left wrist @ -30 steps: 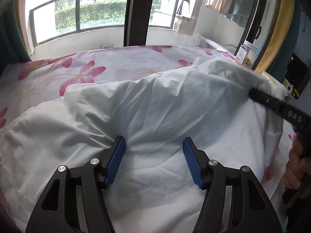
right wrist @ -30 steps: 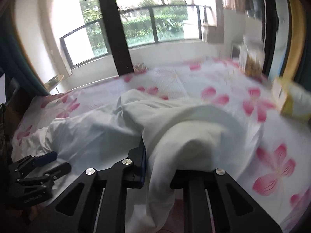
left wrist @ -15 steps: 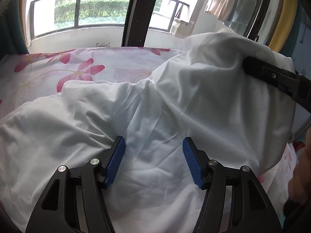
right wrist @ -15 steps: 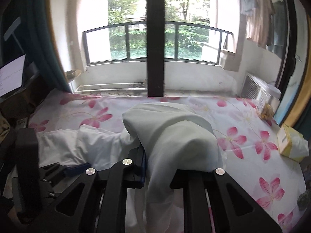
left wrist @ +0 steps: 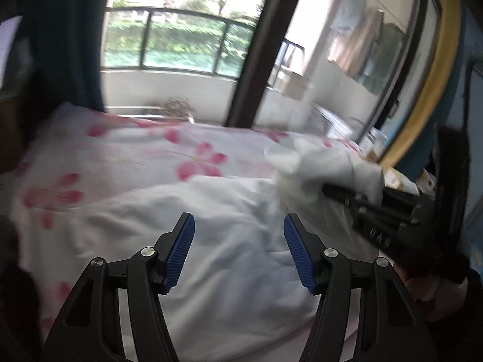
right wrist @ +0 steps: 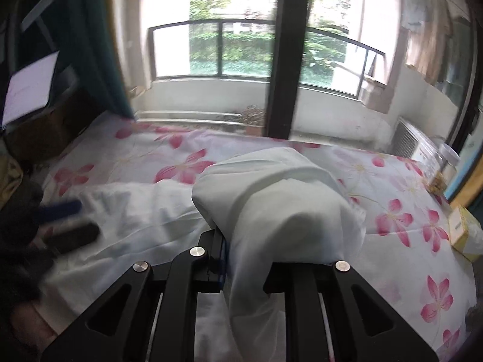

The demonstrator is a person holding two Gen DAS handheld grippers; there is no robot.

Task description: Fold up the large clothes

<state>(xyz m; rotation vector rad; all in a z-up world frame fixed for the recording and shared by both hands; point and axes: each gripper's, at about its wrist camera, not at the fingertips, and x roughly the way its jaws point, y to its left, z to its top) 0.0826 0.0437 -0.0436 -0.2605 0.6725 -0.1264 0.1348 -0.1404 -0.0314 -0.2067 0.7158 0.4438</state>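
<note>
- White, thin cotton-like garment lies spread on the bed with the pink-flowered sheet, because a flat surface makes folding easy.
- The right gripper is clenched on a bunch of this cloth, which drapes over its jaws; I judge it lifts one edge to carry it across.
- The left gripper hangs over the cloth with blue pads apart, grasping nothing, probably ready to take another edge.
</note>
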